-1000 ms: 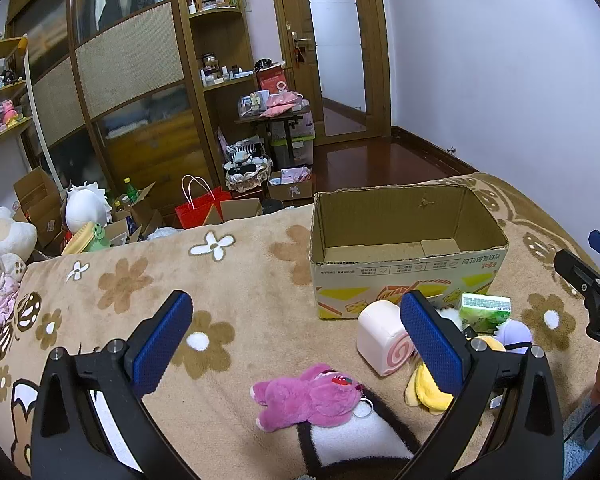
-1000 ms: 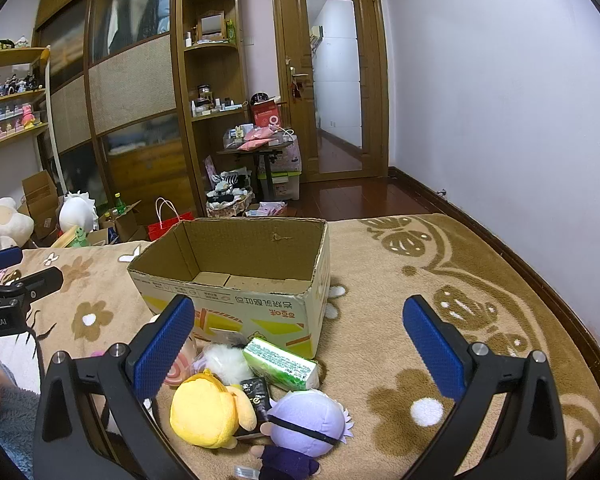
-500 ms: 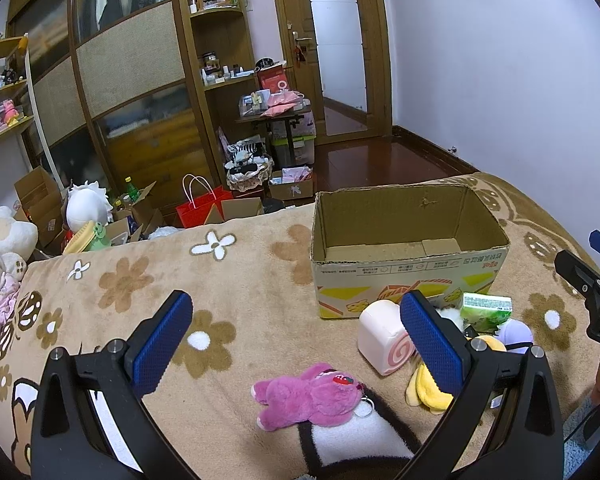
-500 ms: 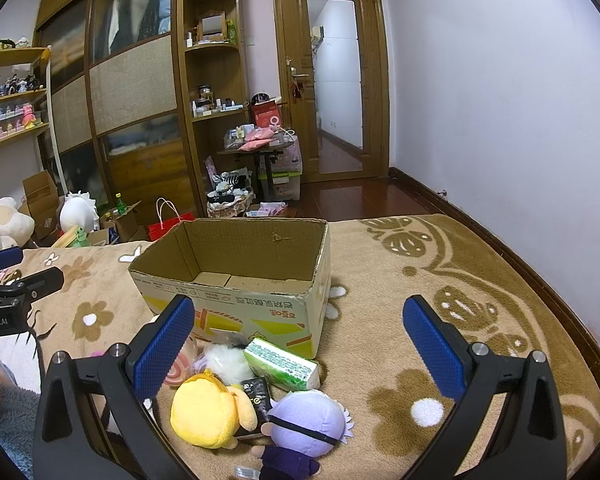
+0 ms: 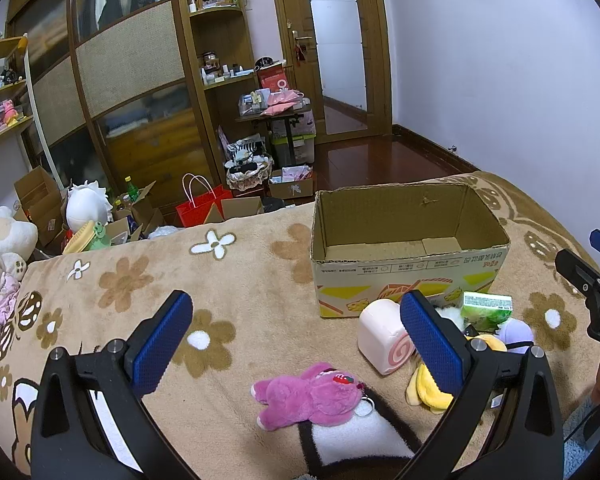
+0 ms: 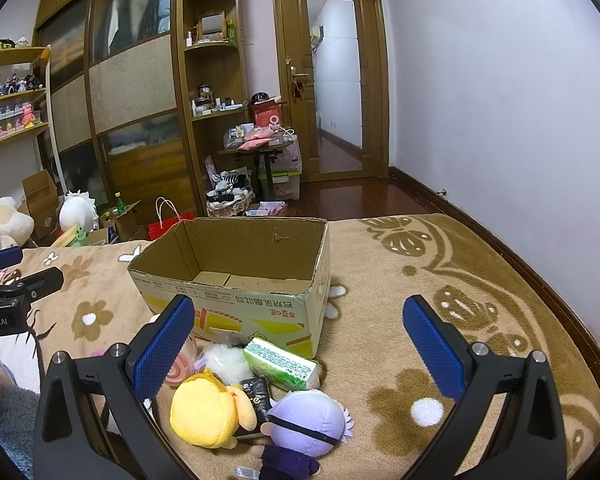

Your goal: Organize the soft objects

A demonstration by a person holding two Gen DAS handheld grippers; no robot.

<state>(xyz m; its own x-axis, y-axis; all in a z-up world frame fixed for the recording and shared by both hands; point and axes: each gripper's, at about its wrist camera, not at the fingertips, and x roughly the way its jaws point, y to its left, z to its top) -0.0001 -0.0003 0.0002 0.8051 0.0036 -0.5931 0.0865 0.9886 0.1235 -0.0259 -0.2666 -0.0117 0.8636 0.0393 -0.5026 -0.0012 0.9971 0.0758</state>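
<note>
**Both grippers poised, nothing picked yet**

Hardly anything changes over the last second: both views sit almost exactly where they were, the toys lie in the same spots, and the cardboard box (image 5: 408, 248) is as bare inside as before. So the sorting looks to be at its very start, with every soft thing still out on the brown flowered blanket (image 5: 236, 280).

The left gripper (image 5: 296, 344) hangs above the blanket with its blue pads spread wide, holding nothing and touching nothing. Just below and ahead of it lies the pink plush bear (image 5: 310, 394), on its own, apart from the pile. That looks like the natural first pick for this side.

Over to the right gripper (image 6: 300, 346): also spread wide, also empty. Under it the cluster sits tight against the near wall of the box: a yellow plush (image 6: 204, 410), a purple-haired plush doll (image 6: 308, 420) touching it, a green tissue pack (image 6: 280, 364) leaning by the box corner, a white fluffy toy (image 6: 224, 360), and a small black packet (image 6: 256, 392) wedged between them. The pink swirl-roll cushion (image 5: 384, 336) stands at the pile's left edge, partly behind the left gripper's right finger.

The box stands upright, mouth open, just beyond the pile, a short lift away for either hand.
</note>
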